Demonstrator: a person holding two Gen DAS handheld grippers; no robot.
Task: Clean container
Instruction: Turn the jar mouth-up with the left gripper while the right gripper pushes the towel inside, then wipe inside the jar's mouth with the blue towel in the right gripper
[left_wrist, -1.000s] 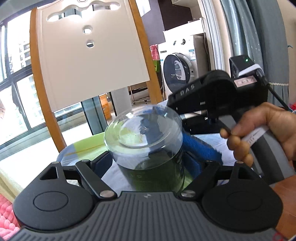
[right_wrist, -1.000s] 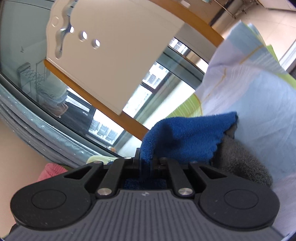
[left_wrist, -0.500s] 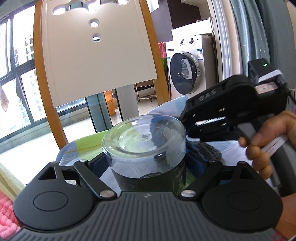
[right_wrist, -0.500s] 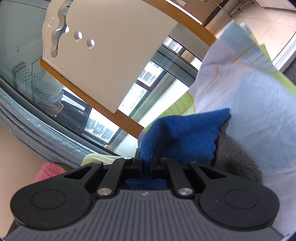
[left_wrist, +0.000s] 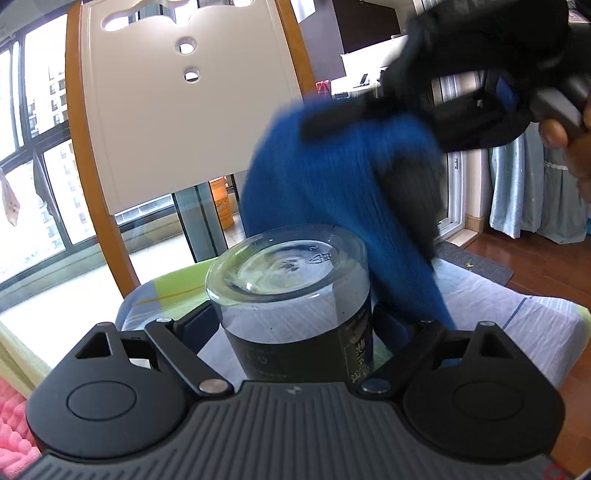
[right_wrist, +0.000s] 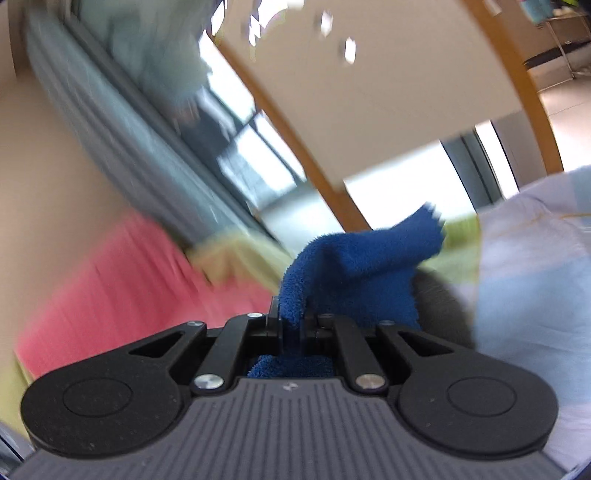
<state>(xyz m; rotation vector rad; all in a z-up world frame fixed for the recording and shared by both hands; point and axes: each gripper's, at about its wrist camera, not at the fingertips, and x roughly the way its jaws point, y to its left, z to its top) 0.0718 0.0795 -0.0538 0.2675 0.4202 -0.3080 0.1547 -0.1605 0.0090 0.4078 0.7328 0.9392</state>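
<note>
My left gripper (left_wrist: 297, 325) is shut on a clear glass jar (left_wrist: 291, 291) with a dark label, held with its base facing the camera. My right gripper (left_wrist: 461, 107) hangs above and to the right of the jar. It is shut on a blue cloth (left_wrist: 332, 184) that drapes down behind and to the right of the jar, with its grey underside showing. In the right wrist view the right gripper (right_wrist: 291, 321) pinches the blue cloth (right_wrist: 354, 269) between closed fingers, and the picture is blurred by motion.
A white and wooden chair back (left_wrist: 177, 110) stands behind the jar. A light blue and green sheet (left_wrist: 517, 317) covers the surface below. A pink cloth (right_wrist: 122, 280) lies at the left. Windows are at the left, wooden floor (left_wrist: 546, 258) at the right.
My right gripper has lifted the blue cloth off the sheet and swung it up above the jar. The jar has tilted, so its base faces more upward.
</note>
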